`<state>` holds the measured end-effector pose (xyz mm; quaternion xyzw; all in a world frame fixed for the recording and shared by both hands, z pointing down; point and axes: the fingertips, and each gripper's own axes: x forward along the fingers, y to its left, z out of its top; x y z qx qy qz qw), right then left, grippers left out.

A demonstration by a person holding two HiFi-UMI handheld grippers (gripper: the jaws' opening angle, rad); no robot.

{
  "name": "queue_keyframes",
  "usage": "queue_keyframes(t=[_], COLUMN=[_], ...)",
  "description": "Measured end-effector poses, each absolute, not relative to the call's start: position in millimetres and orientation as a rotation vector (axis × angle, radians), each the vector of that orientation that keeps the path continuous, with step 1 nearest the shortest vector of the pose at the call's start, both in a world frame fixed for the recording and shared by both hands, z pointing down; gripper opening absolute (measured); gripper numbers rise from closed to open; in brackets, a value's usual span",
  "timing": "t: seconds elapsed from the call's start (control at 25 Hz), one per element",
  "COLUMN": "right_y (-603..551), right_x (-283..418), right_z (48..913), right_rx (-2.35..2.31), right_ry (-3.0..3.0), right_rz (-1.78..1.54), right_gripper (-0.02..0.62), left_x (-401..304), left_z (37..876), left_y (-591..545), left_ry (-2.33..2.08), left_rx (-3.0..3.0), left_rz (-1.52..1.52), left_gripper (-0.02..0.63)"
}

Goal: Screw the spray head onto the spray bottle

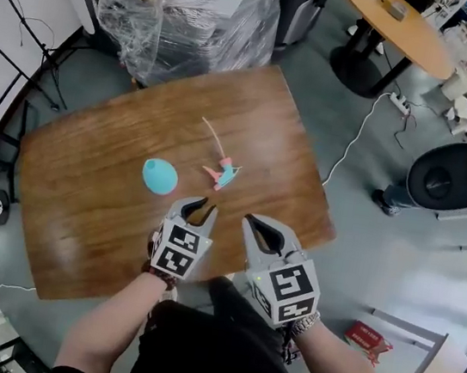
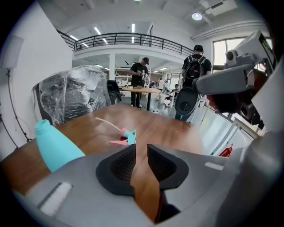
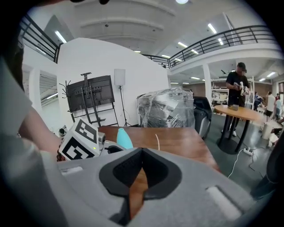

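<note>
The left gripper (image 1: pixel 203 205) is hovering with jaws slightly parted and empty, the right gripper (image 1: pixel 248 220) is pressing its jaws together on nothing, and beyond them the teal spray bottle (image 1: pixel 159 176) is standing on the wooden table (image 1: pixel 79 228), the spray head (image 1: pixel 222 173) lying apart from it.

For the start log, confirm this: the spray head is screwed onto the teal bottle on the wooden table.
Wrong: the spray head lies loose beside the teal bottle on the wooden table, apart from it, not screwed on. The head view shows it.
</note>
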<state>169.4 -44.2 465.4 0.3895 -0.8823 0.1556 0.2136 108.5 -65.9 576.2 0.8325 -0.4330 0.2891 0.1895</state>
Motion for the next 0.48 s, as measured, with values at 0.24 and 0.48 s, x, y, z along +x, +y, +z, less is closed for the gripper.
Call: queue_keyframes(t=[0.24, 0.48], right_y=[-60, -66], right_x=[181, 184], right_z=[479, 485], right_rx=[0.982, 0.942], right_ry=[-2.467, -2.470], right_rz=[0.446, 0.431], right_gripper=[-0.008, -0.008], left_x=[110, 111], left_z=[613, 640], left_y=[-83, -101], left_ry=[-1.219, -1.196], left_rx=[2.262, 2.222], left_rz=[0.967, 1.065], left_gripper=[0.107, 0.110])
